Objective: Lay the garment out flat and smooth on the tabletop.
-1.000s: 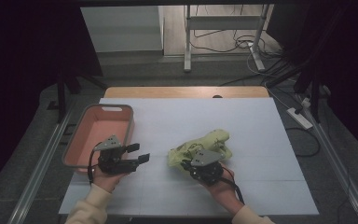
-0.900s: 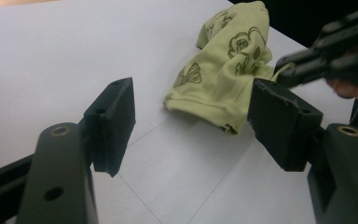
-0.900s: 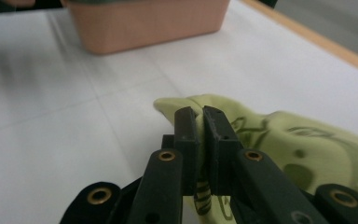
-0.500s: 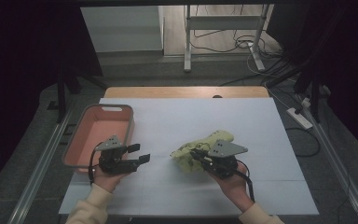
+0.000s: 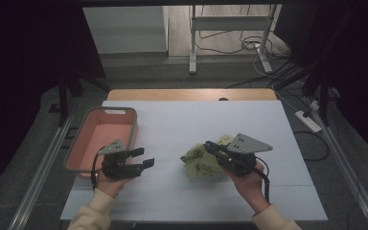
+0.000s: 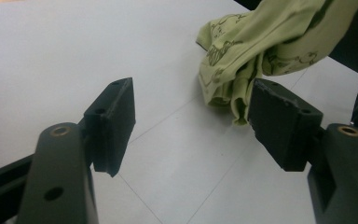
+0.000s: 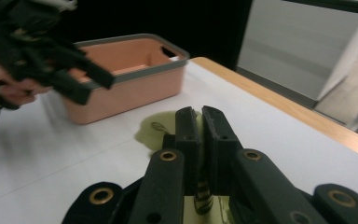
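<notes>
1. While the right gripper (image 5: 210,146) pinches the green cloth (image 5: 202,163), the cloth hangs off its tip, and its low end seems to touch the table (image 5: 182,120).
2. In the right gripper view the two black jaws are squeezed together, with a strip of cloth (image 7: 203,196) caught between them.
3. The left gripper (image 5: 146,158) waits on the left, near the pink bin (image 5: 135,125). Its jaws stand wide apart and hold nothing.
4. In the left gripper view the cloth (image 6: 261,42) dangles past the jaws, farther off. It is not between them.
5. The cloth is in the middle of the table, a bit to the right, well apart from the bin.
6. I think the job is putting the cloth in the bin, or maybe folding it. I can't tell which.
7. Done: the cloth is grabbed and mostly picked up.
8. Left: if it goes in the bin, it has to be carried left and let go. The bin looks empty.
</notes>
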Tool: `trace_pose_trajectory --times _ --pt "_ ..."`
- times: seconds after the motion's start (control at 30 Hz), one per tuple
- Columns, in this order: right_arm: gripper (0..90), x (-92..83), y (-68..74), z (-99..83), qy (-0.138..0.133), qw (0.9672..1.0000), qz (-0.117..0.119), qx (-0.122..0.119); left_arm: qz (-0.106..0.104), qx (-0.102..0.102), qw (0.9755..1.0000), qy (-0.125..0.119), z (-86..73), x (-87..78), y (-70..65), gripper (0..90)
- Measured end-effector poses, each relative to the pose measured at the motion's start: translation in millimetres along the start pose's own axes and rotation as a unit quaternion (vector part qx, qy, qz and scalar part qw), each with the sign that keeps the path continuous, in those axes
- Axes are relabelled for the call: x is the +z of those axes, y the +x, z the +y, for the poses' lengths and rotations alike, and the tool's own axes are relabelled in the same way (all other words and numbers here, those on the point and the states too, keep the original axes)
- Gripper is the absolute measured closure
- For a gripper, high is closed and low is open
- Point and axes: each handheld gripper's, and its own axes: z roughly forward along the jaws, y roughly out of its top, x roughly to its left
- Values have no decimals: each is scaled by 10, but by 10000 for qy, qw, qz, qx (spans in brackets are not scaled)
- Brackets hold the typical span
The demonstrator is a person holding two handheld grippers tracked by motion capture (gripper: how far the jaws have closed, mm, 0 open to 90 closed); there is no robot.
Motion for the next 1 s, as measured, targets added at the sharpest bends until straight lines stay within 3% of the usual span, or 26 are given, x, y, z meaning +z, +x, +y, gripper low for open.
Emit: trace_pose_trajectory --times 0.2,0.6,1.0 --pt "848 -61 -282 -130 140 9983 -448 331 -6 0 10000 9 2 10 -6 324" --pt "847 -12 -638 -501 550 9888 -685 1203 -10 -7 10000 6 -2 5 2 324" --pt "847 -28 -739 -598 702 9856 -749 1347 -17 4 10000 7 -1 11 -4 324"
